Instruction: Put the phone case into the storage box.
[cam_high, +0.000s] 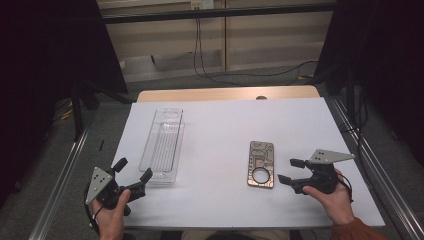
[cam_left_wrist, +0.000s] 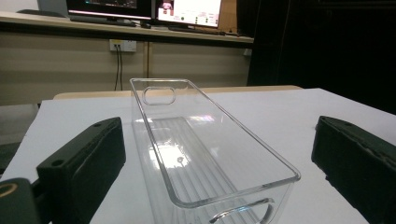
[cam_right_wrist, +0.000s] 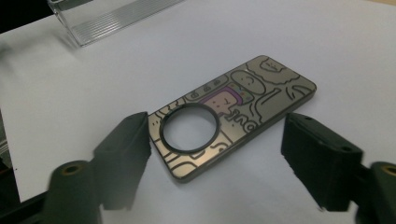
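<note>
A dark phone case with cartoon doodles and a round ring lies flat on the white table, right of centre. My right gripper is just right of it, open. In the right gripper view the case's ring end lies between the two jaws of that gripper, and the pads do not touch it. A clear plastic tray lies lengthwise at the left and looks empty. My left gripper is open at the tray's near end, with the tray's rim showing between its wide-apart jaws.
The table's wooden far edge shows beyond the white sheet. Metal rails run along both sides of the table. Cables hang down the far wall, and dark curtains stand at left and right.
</note>
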